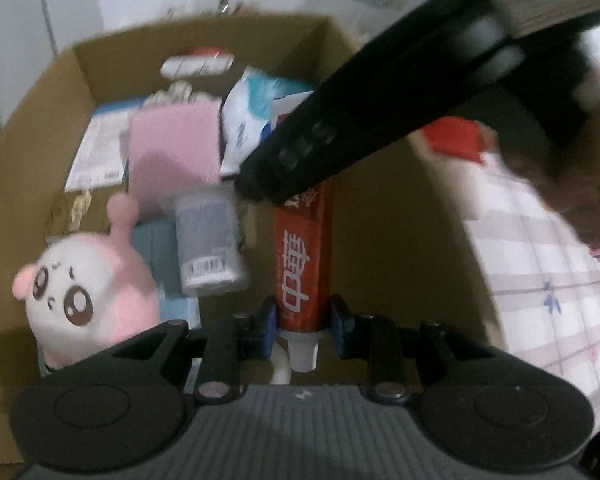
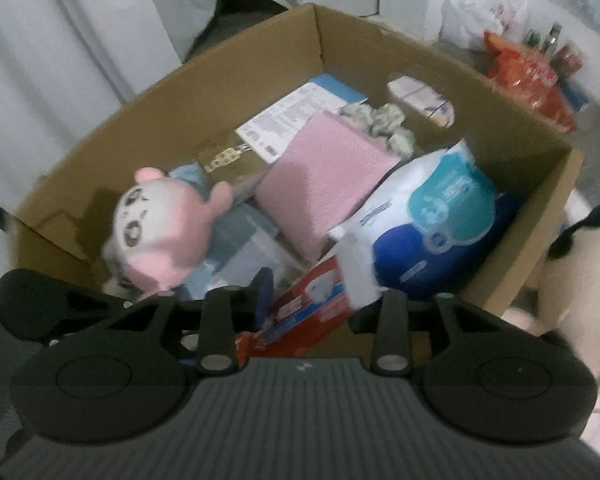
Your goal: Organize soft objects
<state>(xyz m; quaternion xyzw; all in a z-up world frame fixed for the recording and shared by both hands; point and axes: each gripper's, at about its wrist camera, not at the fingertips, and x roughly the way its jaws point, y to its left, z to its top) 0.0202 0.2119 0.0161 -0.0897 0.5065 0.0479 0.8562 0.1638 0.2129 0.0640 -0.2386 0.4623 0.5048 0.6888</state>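
Left tongs (image 1: 303,330): tipped steeply down over the open box, blue pads clamped on the cap end of a red toothpaste tube (image 1: 302,256).
Toothpaste tube: stood lengthwise away from the camera, white cap nearest, printed characters up, above the box floor.
Right tongs (image 2: 320,300): also pitched down at the box, jaws apart; whether they touched the red carton (image 2: 300,312) at their tips, I couldn't tell.
Right tongs, other view: a long black blurred body crossed in from the upper right, tip just above the tube's far end.
Pink plush (image 1: 88,280): lay in the box's near left corner, white face with big brown eyes.
Cardboard box (image 2: 440,60): flaps open, crowded.
Farther in: a grey roll (image 1: 208,240), a pink pad (image 2: 324,176), a blue-and-white wipes pack (image 2: 432,220).
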